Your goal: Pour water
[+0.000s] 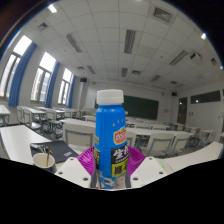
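Gripper view: the gripper is held level, looking across a classroom of pale desks, its purple-padded fingers closed tight on both sides of an upright clear plastic bottle with a blue cap and blue label. The bottle stands dead centre, its cap at twelve o'clock from the fingertips. A small tan paper cup sits at nine o'clock, on the desk surface.

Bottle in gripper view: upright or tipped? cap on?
Upright, cap on. The bottle stands vertical between the gripper fingers, blue cap on top, label reading level. The paper cup sits off to the side on the table.
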`<state>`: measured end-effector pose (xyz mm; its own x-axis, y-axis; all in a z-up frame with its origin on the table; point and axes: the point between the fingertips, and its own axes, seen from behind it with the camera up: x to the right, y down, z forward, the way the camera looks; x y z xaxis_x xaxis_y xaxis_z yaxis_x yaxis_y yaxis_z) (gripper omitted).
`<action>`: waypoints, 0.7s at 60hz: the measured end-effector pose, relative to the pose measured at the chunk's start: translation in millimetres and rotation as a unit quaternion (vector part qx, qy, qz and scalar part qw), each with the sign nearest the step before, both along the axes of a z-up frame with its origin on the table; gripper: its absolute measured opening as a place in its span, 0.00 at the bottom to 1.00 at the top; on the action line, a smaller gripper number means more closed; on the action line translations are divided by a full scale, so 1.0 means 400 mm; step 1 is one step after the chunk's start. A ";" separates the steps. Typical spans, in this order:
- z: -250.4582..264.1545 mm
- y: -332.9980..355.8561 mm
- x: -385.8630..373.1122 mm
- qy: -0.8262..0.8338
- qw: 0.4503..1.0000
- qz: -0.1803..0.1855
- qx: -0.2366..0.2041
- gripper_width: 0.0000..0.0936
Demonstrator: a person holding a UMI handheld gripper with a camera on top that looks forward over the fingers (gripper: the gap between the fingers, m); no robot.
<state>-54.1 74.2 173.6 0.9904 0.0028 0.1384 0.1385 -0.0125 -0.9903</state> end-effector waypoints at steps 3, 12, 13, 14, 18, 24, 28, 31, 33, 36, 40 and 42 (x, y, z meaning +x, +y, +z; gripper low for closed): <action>-0.055 -0.010 0.001 0.044 0.999 0.011 -0.014 0.41; -0.134 -0.007 -0.058 0.087 0.994 0.060 -0.034 0.41; -0.135 -0.009 -0.064 0.091 0.993 0.064 -0.036 0.41; -0.172 -0.001 -0.079 0.092 0.993 0.065 -0.036 0.41; -0.201 0.019 -0.061 0.082 0.993 0.066 -0.047 0.41; -0.231 0.016 -0.076 0.080 0.993 0.062 -0.061 0.41; -0.237 0.033 -0.055 0.078 0.993 0.066 -0.063 0.42; -0.240 0.039 -0.055 0.074 0.993 0.067 -0.067 0.44; -0.241 0.041 -0.055 0.074 0.992 0.067 -0.071 0.47; -0.244 0.035 -0.060 0.076 0.992 0.068 -0.078 0.55; -0.247 0.026 -0.057 0.072 0.991 0.073 -0.091 0.67; -0.253 0.016 -0.056 0.065 0.990 0.077 -0.102 0.83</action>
